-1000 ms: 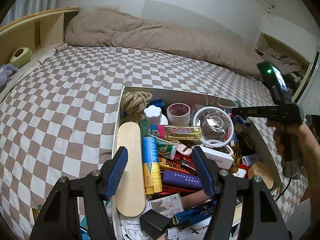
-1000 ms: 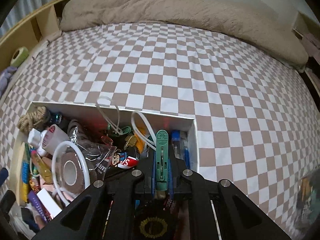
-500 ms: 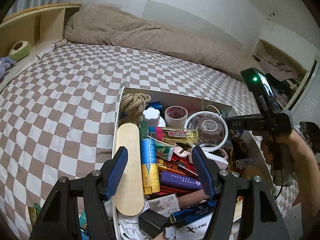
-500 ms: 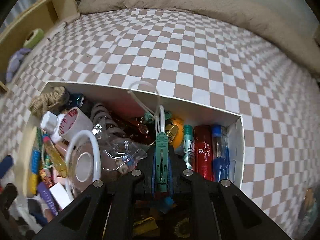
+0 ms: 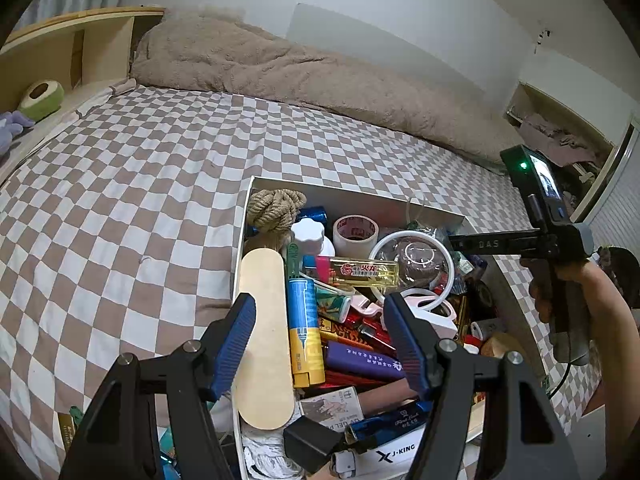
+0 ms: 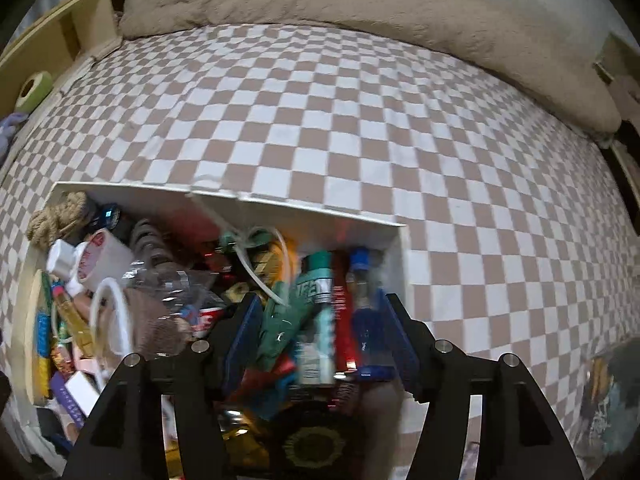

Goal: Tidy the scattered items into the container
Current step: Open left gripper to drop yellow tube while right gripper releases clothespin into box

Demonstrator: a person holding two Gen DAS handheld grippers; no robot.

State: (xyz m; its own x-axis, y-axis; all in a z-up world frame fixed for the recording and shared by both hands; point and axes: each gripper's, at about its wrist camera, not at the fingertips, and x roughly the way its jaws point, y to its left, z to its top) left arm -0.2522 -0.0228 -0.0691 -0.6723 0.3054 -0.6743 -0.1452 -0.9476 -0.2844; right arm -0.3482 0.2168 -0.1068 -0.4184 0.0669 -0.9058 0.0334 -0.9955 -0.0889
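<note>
As your right tongs (image 6: 320, 332) have just spread, the green clothespin (image 6: 280, 328) drops into the box (image 6: 224, 194) at six o'clock; left tongs (image 5: 320, 340) hover spread, empty.

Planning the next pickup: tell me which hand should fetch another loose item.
Probably left. Its tool is open and empty, with loose items lying below it; the right tool, just opened, hangs over the clip in the box.

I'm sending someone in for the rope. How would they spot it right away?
On the checkered bed sits a white box crammed with small items. Look in its far left corner, beside the roll of tape: the rope is a tan, twisted bundle knotted into a ball, the only rough fibre thing among smooth plastic tubes and lighters.
</note>
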